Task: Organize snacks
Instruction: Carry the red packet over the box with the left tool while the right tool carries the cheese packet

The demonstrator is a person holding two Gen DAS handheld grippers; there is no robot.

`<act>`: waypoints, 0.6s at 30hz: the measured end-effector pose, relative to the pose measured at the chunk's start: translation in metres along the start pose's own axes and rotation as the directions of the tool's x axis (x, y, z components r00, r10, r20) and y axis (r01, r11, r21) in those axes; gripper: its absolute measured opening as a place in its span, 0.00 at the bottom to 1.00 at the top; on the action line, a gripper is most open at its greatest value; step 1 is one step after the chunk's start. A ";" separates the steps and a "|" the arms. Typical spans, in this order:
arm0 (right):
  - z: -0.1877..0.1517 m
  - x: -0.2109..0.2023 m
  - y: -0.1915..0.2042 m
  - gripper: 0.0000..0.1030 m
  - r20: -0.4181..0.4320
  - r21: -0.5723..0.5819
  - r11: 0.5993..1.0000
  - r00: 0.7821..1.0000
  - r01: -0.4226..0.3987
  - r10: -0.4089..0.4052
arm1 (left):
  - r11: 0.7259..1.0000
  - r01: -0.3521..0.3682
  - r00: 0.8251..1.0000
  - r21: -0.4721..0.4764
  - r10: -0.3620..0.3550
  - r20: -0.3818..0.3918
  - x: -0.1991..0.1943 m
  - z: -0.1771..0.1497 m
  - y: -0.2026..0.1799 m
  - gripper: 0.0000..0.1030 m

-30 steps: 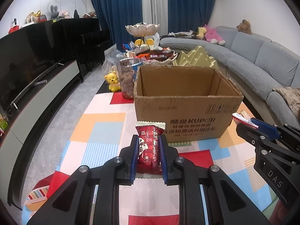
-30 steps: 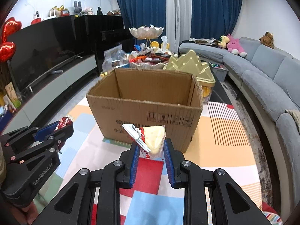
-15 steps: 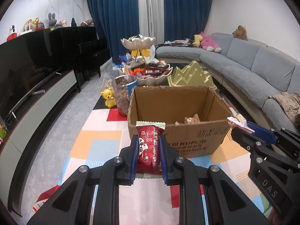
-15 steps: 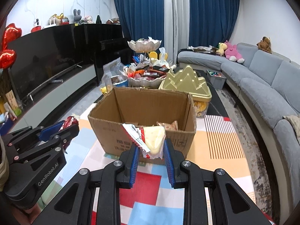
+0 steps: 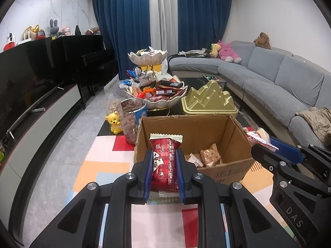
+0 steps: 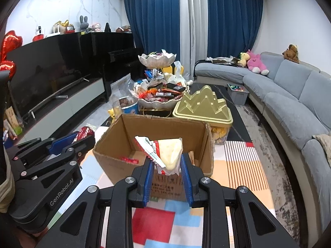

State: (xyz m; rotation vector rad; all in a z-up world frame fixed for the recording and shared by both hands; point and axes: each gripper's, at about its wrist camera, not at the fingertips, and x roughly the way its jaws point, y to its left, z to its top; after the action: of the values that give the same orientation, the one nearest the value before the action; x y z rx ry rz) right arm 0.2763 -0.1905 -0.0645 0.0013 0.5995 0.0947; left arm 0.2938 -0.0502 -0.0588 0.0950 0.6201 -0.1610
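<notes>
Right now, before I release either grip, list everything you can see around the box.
cardboard box: 1, brown, open, on the patchwork table cover, few wrapped snacks inside
red snack packet: 1, dark red, in left gripper
cheese wedge snack: 1, pale yellow, in right gripper
tiered snack bowls: 2, cream, behind box
gold mountain-shaped lid: 1, behind box, right
nut jar: 1, clear, left of box
bear figurine: 1, yellow, beside jar
left gripper: shut
right gripper: shut
</notes>
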 end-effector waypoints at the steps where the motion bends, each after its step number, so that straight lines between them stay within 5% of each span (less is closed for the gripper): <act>1: 0.002 0.002 -0.001 0.27 0.001 0.001 1.000 1.000 0.001 -0.001 | 1.000 0.000 1.000 0.000 0.000 0.000 0.002 0.002 0.000 0.21; 18: 0.021 0.050 -0.011 0.27 -0.030 0.014 1.000 1.000 0.003 -0.002 | 1.000 0.015 1.000 0.002 -0.015 -0.027 0.054 0.027 0.001 0.21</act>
State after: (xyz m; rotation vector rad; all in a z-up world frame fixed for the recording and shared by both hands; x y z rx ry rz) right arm 0.3299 -0.1963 -0.0756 0.0129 0.6302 0.0880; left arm 0.3532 -0.0598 -0.0684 0.0951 0.6475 -0.1752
